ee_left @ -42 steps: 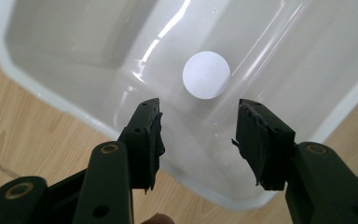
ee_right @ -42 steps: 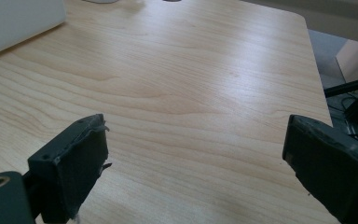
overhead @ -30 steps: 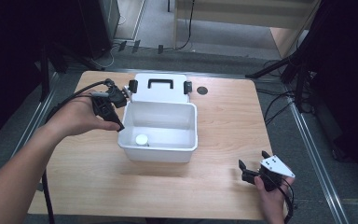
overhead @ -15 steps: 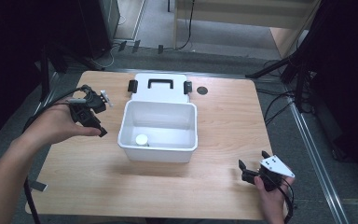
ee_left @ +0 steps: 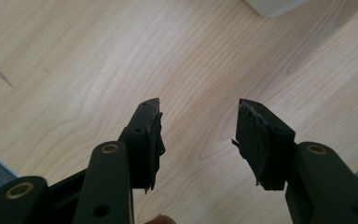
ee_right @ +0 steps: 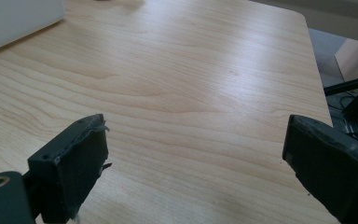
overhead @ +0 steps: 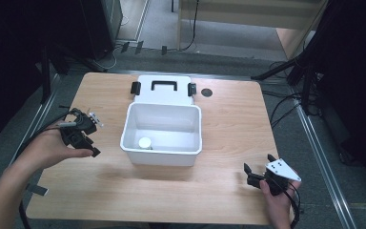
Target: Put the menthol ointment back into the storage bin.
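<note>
Wooden table (overhead: 219,119), white bin (ee_left: 272,5) corner cropped

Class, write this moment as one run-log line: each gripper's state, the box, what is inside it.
left gripper: open, empty | right gripper: open, empty | white plastic box: lid open | small white round object: inside box

2 black hand-held grippers (overhead: 83,138) (overhead: 259,172) with brass rivets, trailing black cables, 1 grey 3-cornered plate (overhead: 281,168)

A lab or test room: a bare wooden table (overhead: 228,124) on grey carpet (overhead: 314,157), black stand legs (overhead: 286,71) and loose cables (overhead: 286,102) beside its right edge, dark equipment beyond.
</note>
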